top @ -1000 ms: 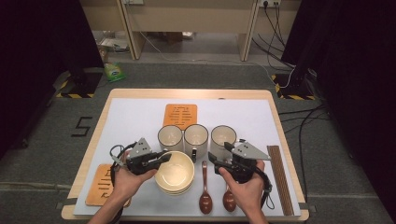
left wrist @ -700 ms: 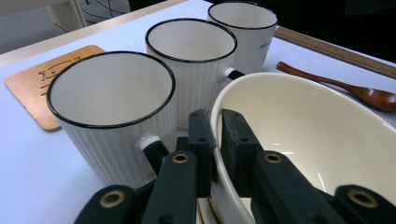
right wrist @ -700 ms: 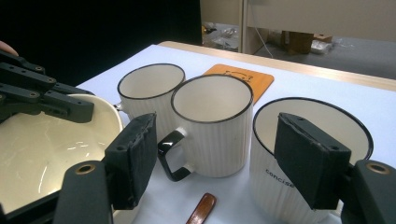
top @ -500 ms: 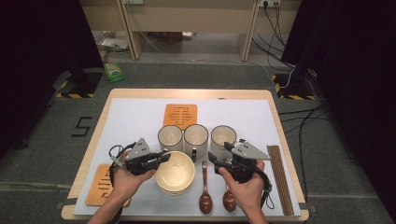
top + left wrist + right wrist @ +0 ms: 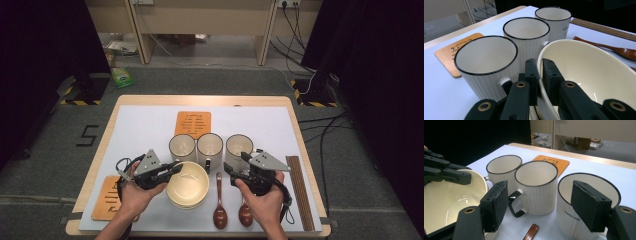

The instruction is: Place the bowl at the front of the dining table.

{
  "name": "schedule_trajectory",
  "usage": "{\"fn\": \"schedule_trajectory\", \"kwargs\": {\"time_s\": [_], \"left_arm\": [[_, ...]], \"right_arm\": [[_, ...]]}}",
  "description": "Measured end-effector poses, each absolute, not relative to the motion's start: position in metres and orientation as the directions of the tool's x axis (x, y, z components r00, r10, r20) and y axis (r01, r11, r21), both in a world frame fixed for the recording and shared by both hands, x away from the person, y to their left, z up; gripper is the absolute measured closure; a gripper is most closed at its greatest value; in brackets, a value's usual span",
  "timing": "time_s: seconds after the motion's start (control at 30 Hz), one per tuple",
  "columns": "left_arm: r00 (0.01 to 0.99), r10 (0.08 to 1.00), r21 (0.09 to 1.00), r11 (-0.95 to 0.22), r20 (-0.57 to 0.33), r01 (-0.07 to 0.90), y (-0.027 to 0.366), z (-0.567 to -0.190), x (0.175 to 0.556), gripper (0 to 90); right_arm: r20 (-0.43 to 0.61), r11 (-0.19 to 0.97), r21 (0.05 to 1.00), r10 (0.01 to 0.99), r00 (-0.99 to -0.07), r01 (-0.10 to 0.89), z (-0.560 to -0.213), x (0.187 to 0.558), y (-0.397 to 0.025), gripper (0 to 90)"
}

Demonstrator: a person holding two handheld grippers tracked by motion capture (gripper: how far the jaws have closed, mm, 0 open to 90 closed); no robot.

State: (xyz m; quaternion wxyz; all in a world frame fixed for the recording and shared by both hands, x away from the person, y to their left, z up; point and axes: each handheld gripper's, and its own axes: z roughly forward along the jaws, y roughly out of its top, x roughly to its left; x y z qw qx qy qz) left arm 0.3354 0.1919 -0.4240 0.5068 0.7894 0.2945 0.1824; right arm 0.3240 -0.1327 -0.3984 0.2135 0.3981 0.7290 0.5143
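the left tongs (image 5: 537, 75) are clamped on the near rim of the cream bowl (image 5: 188, 184), one jaw inside and one outside. the bowl sits on the white bench (image 5: 145, 125), just in front of three ribbed mugs (image 5: 210, 148) in a row. the right tongs (image 5: 235, 162) hang spread wide beside the right-hand mug (image 5: 584, 205), gripping nothing. two wooden spoons (image 5: 220, 210) lie right of the bowl.
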Motion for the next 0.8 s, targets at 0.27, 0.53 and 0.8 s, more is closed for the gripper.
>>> {"fn": "schedule_trajectory", "kwargs": {"time_s": [0.27, 0.53, 0.8], "left_arm": [[0.754, 0.656, 0.926, -0.277, -0.014, 0.258, 0.195, -0.422, 0.333, 82.5], [0.752, 0.659, 0.936, -0.246, -0.031, 0.254, 0.199, -0.419, 0.334, 82.6], [0.742, 0.67, 0.944, -0.215, -0.043, 0.249, 0.203, -0.415, 0.334, 82.6]], "right_arm": [[0.103, 0.15, 0.92, 0.8, -0.592, 0.362, -0.398, 0.324, -0.134, 30.5], [0.103, 0.147, 0.921, 0.802, -0.589, 0.362, -0.398, 0.324, -0.134, 30.6], [0.103, 0.147, 0.921, 0.802, -0.589, 0.362, -0.398, 0.324, -0.134, 30.5]]}}
